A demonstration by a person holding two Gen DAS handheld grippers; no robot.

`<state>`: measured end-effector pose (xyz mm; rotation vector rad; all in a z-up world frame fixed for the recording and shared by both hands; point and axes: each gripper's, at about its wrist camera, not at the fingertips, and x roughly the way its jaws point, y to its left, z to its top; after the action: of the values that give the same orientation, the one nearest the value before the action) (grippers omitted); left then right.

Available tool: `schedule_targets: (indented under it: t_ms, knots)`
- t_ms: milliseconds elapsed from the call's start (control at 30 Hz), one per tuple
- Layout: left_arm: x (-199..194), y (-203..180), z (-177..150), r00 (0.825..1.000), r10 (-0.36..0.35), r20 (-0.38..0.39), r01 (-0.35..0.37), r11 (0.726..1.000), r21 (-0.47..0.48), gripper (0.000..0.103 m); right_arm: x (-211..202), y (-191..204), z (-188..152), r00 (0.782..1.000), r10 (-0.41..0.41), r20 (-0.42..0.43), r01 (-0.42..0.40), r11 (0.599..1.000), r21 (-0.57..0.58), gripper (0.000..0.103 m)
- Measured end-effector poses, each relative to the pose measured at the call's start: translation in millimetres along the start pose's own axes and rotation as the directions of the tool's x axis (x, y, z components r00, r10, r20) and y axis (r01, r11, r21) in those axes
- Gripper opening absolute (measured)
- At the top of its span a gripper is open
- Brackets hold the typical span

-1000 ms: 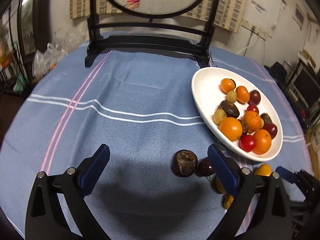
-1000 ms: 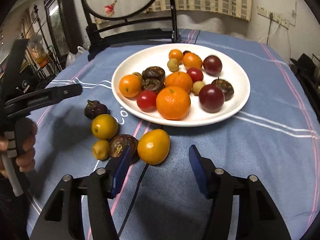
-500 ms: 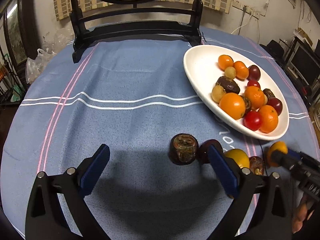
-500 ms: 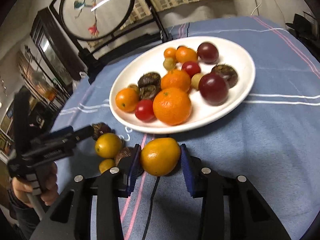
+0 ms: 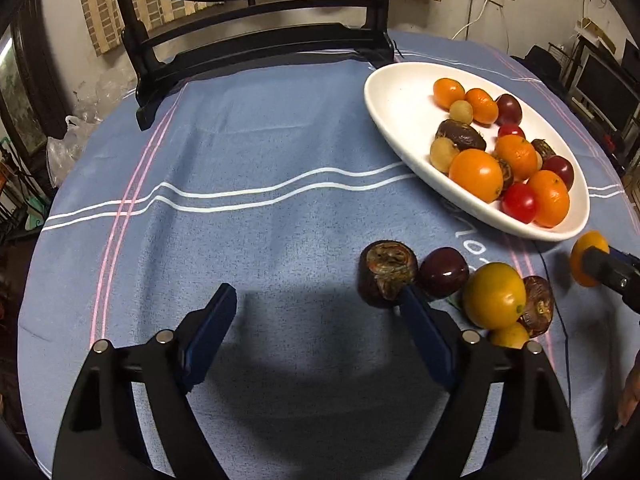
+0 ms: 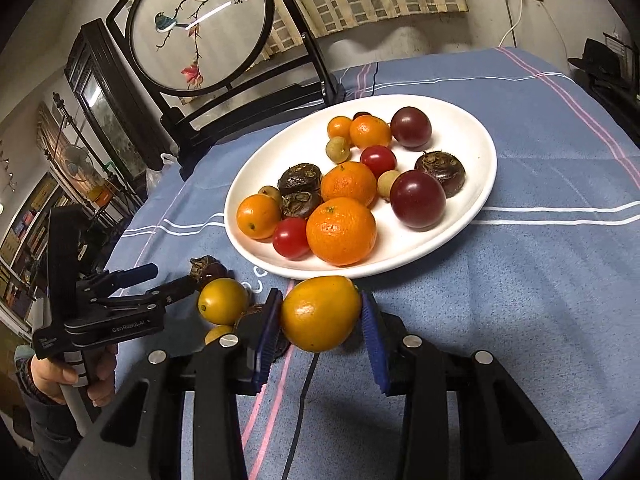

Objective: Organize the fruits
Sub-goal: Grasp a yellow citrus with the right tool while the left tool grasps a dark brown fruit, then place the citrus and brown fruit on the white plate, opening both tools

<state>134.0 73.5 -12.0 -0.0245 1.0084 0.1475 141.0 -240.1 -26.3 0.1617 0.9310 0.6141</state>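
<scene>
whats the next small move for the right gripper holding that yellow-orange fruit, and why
Probably lift the right gripper a little and carry it forward over the white plate. Its pads already press both sides of the yellow-orange fruit, the plate's near rim lies just beyond it, and there is bare plate on the right side. The left gripper, jaws closing by the brown fruit, stands clear of that path.

The right gripper [image 6: 320, 314] clamps a yellow-orange fruit [image 6: 318, 312] just before the white plate [image 6: 460, 232] of fruit.
</scene>
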Motion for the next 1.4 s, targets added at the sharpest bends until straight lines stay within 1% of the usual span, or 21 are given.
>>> schedule_targets:
  t_ms: [67,167,233,267,300,367,433,533,633,700,767,833,900,1000,1100,1167,1233,1333,1400]
  knots:
    - [0.7,-3.2,0.1,1.000,-0.009,0.007,0.009,1.000,0.007,0.082,-0.1,0.5,-0.3,1.000,-0.002,-0.001,0.002,1.000,-0.003,0.040]
    - [8.6,-13.6,-1.1,1.000,-0.029,-0.011,0.029,0.999,0.030,0.082,-0.5,1.3,-0.3,1.000,-0.002,-0.003,0.002,1.000,-0.004,0.040]
    - [13.5,-20.6,-2.0,1.000,-0.024,-0.010,0.025,0.998,0.050,0.081,-1.2,2.2,-0.3,1.000,-0.005,0.001,0.005,1.000,-0.007,0.040]
    - [14.8,-25.0,-2.0,1.000,-0.025,0.004,0.024,0.998,0.064,0.078,-1.3,2.7,-0.6,1.000,-0.006,0.002,0.006,1.000,-0.009,0.040]
    - [14.4,-27.0,-1.4,0.999,-0.030,0.021,0.028,0.997,0.069,0.073,-1.4,3.3,-0.6,1.000,-0.007,0.003,0.007,1.000,-0.010,0.040]
    - [14.7,-28.0,1.0,0.995,-0.091,0.029,0.089,0.994,0.061,0.047,-1.0,4.1,-1.1,1.000,-0.006,0.002,0.006,1.000,-0.014,0.040]
    - [14.4,-26.7,2.4,0.994,-0.100,0.041,0.098,0.994,0.046,0.034,-0.3,4.7,-1.1,1.000,-0.007,0.001,0.007,1.000,-0.017,0.040]
    - [12.0,-22.9,3.2,0.993,-0.106,0.046,0.105,0.994,0.024,0.034,-0.4,4.3,-1.3,1.000,-0.009,0.003,0.009,1.000,-0.016,0.040]
    - [-4.1,-16.8,7.2,0.987,-0.125,0.100,0.127,0.992,-0.016,0.034,-2.3,3.9,-0.3,1.000,-0.008,0.016,0.008,1.000,-0.014,0.040]
    - [-20.0,-12.9,10.2,0.977,-0.154,0.150,0.163,0.986,-0.045,0.034,-4.7,3.3,0.4,0.999,-0.006,0.031,0.007,1.000,-0.013,0.040]
    - [-35.1,-15.6,14.6,0.966,-0.175,0.189,0.189,0.980,-0.060,0.034,-9.8,3.4,2.3,0.998,-0.022,0.065,0.023,1.000,-0.017,0.040]
    - [-45.3,-22.3,22.4,0.958,-0.192,0.214,0.208,0.977,-0.055,0.034,-15.2,1.4,7.5,0.995,-0.035,0.094,0.035,0.999,-0.003,0.040]
    - [-47.7,-28.4,31.4,0.955,-0.196,0.223,0.213,0.976,-0.051,0.034,-20.1,0.2,16.6,0.992,-0.047,0.117,0.046,0.999,0.014,0.040]
    - [-40.4,-41.1,50.1,0.960,-0.193,0.202,0.205,0.978,-0.042,0.034,-20.9,-1.0,31.4,0.988,-0.071,0.137,0.070,0.997,0.016,0.040]
    - [-26.1,-55.2,66.9,0.969,-0.174,0.177,0.182,0.983,-0.033,0.034,-15.0,-3.6,42.1,0.987,-0.084,0.135,0.082,0.996,0.016,0.040]
    - [-15.5,-62.9,73.9,0.971,-0.178,0.157,0.185,0.982,-0.030,0.034,-7.1,-7.3,48.3,0.987,-0.091,0.135,0.088,0.996,0.025,0.040]
    - [-5.8,-69.4,79.8,0.974,-0.176,0.141,0.181,0.983,-0.026,0.034,5.4,-11.4,54.1,0.989,-0.087,0.118,0.082,0.996,0.045,0.040]
    - [9.3,-76.9,86.9,0.983,-0.146,0.115,0.151,0.988,-0.033,0.034,18.8,-16.0,58.6,0.993,-0.062,0.100,0.055,0.996,0.075,0.042]
    - [12.3,-76.2,85.1,0.986,-0.124,0.114,0.130,0.990,-0.047,0.049,17.6,-19.6,58.2,0.991,-0.046,0.126,0.034,0.995,0.096,0.054]
